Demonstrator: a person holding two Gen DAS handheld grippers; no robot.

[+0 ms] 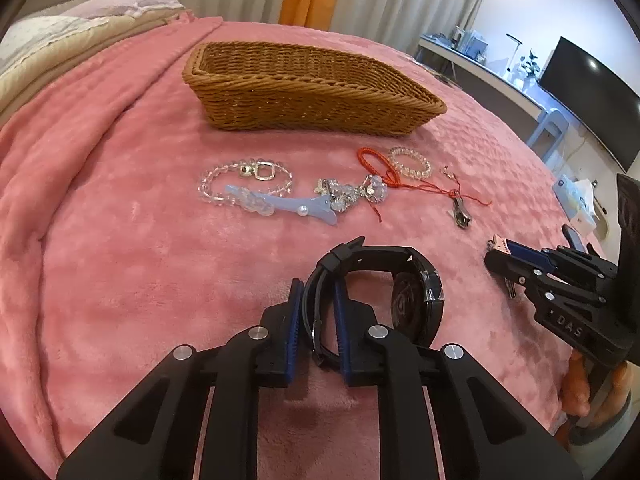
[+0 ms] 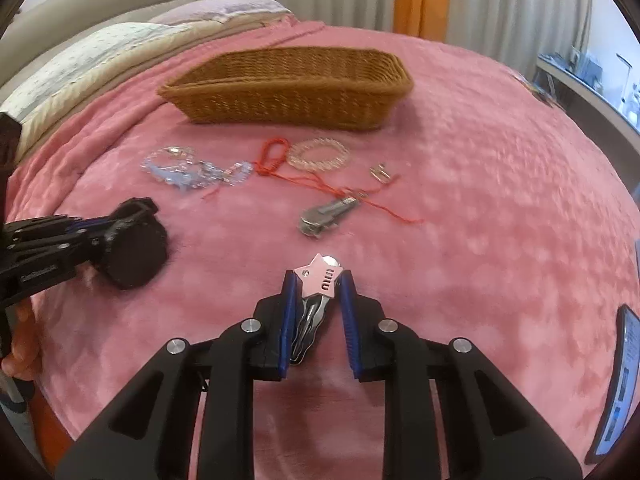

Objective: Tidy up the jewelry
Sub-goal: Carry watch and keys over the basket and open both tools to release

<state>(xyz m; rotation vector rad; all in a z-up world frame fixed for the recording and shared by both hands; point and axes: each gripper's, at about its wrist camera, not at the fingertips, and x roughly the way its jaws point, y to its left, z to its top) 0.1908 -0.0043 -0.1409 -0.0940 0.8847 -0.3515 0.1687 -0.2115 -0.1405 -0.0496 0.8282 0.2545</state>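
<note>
Bed [image 1: 120,240]: plush pink blanket.
Basket [image 1: 304,92]: woven brown wicker, oblong, at 12 o'clock.
Jewelry: clear bead bracelets [image 1: 244,184], blue clip [image 1: 296,204], red cord [image 1: 384,168], strewn below basket.
Watch [image 1: 416,300]: black, round; left gripper [image 1: 316,316] fingers clenched on its strap.
Star clip [image 2: 320,280]: pink, lettered "miu"; right gripper [image 2: 318,320] fingers pinch it.

Black watch strap clamped by the left gripper [image 1: 316,312]

The watch [image 1: 416,300] is held just above the pink bed cover [image 1: 120,240]; bracelets [image 1: 244,184], a red cord [image 1: 380,168] and a wicker basket [image 1: 304,96] are seen beyond.
</note>
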